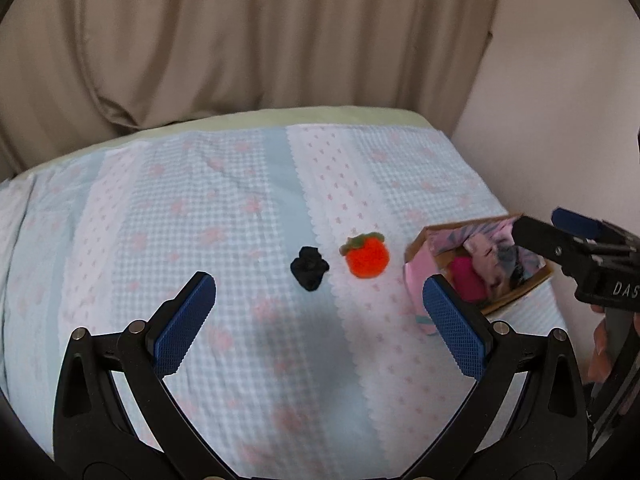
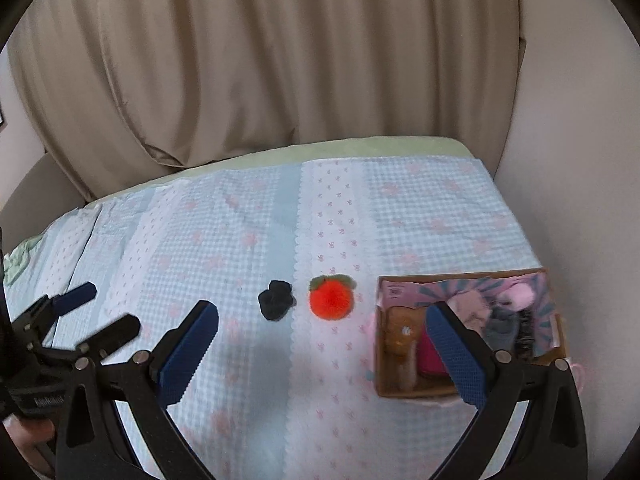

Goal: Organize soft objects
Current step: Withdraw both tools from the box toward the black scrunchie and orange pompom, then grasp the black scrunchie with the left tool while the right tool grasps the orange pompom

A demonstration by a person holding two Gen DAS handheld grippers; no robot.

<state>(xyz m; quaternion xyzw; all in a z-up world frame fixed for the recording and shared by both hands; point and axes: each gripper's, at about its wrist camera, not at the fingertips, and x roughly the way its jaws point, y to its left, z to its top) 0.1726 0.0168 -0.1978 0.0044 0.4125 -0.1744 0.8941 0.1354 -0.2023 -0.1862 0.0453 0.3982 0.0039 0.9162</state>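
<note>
A fuzzy orange plush fruit with green leaves (image 1: 367, 258) (image 2: 332, 296) lies on the bed beside a small black fabric bundle (image 1: 309, 267) (image 2: 276, 295). To their right stands a cardboard box (image 1: 520, 294) (image 2: 416, 390) holding several soft items in pink, grey and brown. My left gripper (image 1: 318, 326) hovers open above the bedspread, short of both loose objects, with nothing between its fingers. My right gripper (image 2: 322, 346) is open too and holds nothing. Its right finger (image 2: 456, 352) overlaps the box. In the left wrist view the right gripper (image 1: 540, 226) reaches over the box.
The bed carries a blue and white checked bedspread (image 1: 224, 216) (image 2: 224, 248) with pink flowers. Beige curtains (image 1: 240, 40) hang behind it and a plain wall (image 1: 560, 100) runs along the right side. A hand (image 1: 604, 344) grips the right tool's handle.
</note>
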